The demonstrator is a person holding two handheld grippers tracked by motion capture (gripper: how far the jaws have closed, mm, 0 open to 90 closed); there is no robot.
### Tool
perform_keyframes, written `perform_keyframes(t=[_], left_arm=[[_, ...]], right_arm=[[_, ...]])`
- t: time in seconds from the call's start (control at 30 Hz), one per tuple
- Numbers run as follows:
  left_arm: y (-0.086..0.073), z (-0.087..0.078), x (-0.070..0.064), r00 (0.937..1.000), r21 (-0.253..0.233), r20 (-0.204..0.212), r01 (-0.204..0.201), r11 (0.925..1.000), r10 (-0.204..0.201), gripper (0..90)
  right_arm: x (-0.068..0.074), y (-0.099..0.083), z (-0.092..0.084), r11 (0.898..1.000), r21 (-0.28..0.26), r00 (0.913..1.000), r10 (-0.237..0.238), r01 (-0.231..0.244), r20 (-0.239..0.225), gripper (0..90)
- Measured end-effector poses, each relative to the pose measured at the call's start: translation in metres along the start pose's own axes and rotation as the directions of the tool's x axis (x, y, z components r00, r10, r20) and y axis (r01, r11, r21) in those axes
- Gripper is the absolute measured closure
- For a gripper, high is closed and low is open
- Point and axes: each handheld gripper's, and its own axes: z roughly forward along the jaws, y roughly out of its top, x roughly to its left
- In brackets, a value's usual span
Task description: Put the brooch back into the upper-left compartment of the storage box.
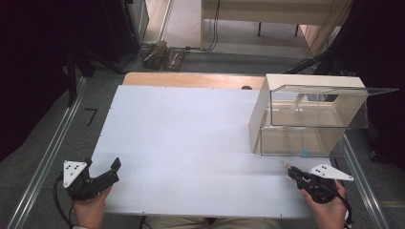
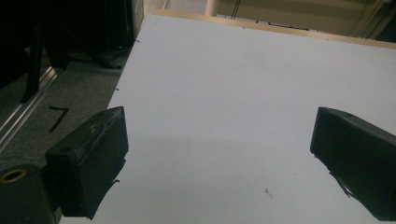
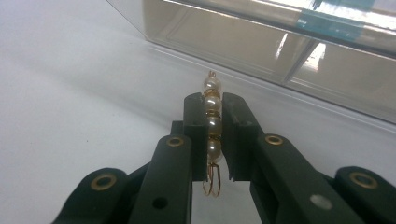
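My right gripper (image 3: 214, 105) is shut on a short string of white pearls with gold links (image 3: 212, 122), whose tip sticks out past the jaws and whose gold loops hang behind them. In the high view this gripper (image 1: 292, 171) sits at the table's front right, just before a clear plastic box (image 1: 310, 119); the pearl piece (image 1: 285, 165) shows at its tip. At the front left edge of the white table (image 1: 191, 143), my left gripper (image 1: 111, 171) is held open; its two black jaws stand wide apart with nothing between them.
The clear box has a raised transparent lid (image 1: 334, 89), a beige side wall (image 1: 260, 112) and a bit of blue tape (image 1: 304, 152) on its front. Grey floor and a metal rail (image 1: 43, 162) lie left of the table. Cables and furniture stand beyond the far edge.
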Motion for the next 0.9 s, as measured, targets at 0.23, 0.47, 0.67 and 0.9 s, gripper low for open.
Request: perform_keyframes(t=[0.23,0.47,0.67,0.9], left_arm=[[0.0,0.0,0.0,1.0,0.0,0.0,0.003,1.0,-0.003,3.6],[0.0,0.0,0.0,1.0,0.0,0.001,0.002,1.0,-0.002,3.6],[0.0,0.0,0.0,1.0,-0.001,0.003,0.001,1.0,-0.001,3.6],[0.0,0.0,0.0,1.0,0.001,0.004,0.0,1.0,0.0,3.6]], right_arm=[[0.006,0.0,-0.008,1.0,-0.019,1.0,0.0,0.0,-0.005,79.6],[0.01,-0.001,-0.016,0.999,-0.043,0.9999,0.004,-0.005,-0.011,79.6],[0.01,0.001,-0.02,0.998,-0.067,0.9999,0.01,-0.011,-0.012,79.6],[0.011,0.003,-0.024,0.995,-0.097,1.0,0.003,-0.004,-0.006,79.6]])
